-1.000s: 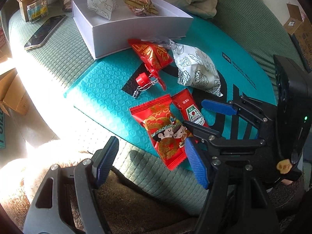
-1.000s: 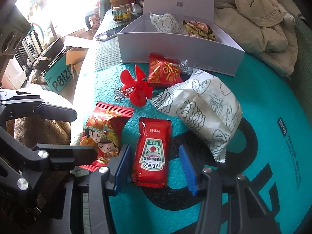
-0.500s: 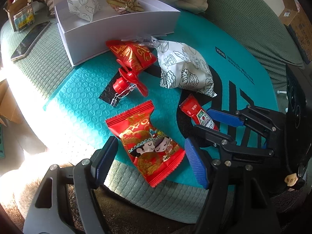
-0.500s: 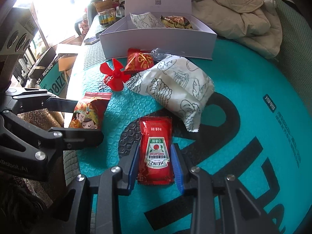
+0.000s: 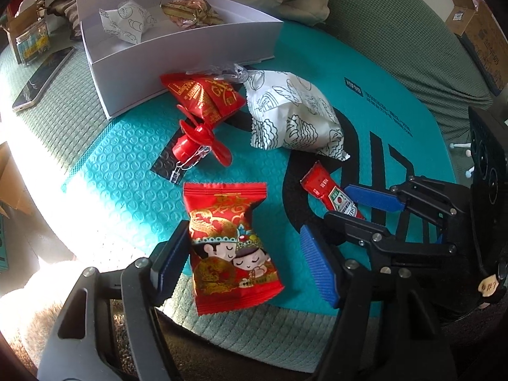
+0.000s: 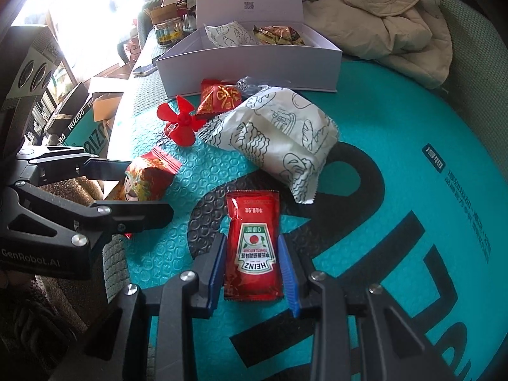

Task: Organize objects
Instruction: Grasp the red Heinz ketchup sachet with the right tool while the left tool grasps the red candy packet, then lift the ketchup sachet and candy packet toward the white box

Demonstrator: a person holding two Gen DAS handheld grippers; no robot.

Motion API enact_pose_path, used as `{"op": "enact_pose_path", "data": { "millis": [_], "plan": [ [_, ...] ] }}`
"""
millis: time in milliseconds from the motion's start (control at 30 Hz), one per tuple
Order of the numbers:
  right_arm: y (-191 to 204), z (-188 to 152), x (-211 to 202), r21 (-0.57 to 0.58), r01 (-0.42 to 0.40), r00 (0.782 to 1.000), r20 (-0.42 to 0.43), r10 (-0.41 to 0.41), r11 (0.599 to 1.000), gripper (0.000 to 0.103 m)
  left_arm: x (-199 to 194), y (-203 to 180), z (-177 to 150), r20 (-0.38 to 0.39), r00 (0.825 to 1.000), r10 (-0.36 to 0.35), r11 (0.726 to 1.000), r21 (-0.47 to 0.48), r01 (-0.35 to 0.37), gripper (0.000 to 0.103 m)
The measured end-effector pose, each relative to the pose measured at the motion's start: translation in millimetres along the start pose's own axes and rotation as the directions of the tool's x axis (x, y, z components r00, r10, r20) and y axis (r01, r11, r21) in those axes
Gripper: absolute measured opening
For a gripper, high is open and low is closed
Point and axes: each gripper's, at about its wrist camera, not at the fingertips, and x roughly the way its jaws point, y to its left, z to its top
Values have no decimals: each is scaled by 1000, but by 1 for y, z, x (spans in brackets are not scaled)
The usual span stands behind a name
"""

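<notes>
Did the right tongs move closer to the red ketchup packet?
Yes. The right tongs slid forward over the teal bubble mat and closed onto the red ketchup packet, which stayed put.

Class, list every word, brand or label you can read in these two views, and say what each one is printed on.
"HEINZ", upside down: ketchup sachet.
"GenRobot.AI": left gripper body.
"ZI", partly cut off: cardboard box.
QR code, unreadable: white box lid.
Chinese print on red snack packet and teal mat: too small to read.

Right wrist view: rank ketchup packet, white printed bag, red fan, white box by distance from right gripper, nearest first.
1. ketchup packet, between the fingers of the right gripper
2. white printed bag, ahead, slightly right
3. red fan, ahead-left
4. white box, farthest back
</notes>
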Motion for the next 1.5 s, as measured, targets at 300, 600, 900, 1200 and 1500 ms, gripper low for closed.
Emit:
{"op": "enact_pose_path", "data": {
  "millis": [300,600,900,1200,1500],
  "plan": [
    [-1,-2,-2,-1,-1,1000,-3,1,1000,33,2,-5,0,-2,997,77,997,-2,-77,46],
    [-6,-4,-6,37,-47,999,11,46,998,27,-5,9,-3,11,1000,25,996,-82,-24,38],
    [-4,-3,-11,47,-69,998,13,68,997,24,-14,13,-5,32,999,27,994,-108,-23,36],
    [2,1,-13,43,-85,996,5,85,995,24,-23,17,-7,42,998,39,992,-126,-34,36],
    [4,5,-20,39,-99,995,16,99,994,24,-39,19,-8,84,996,36,991,-133,-25,36]
  ]
}}
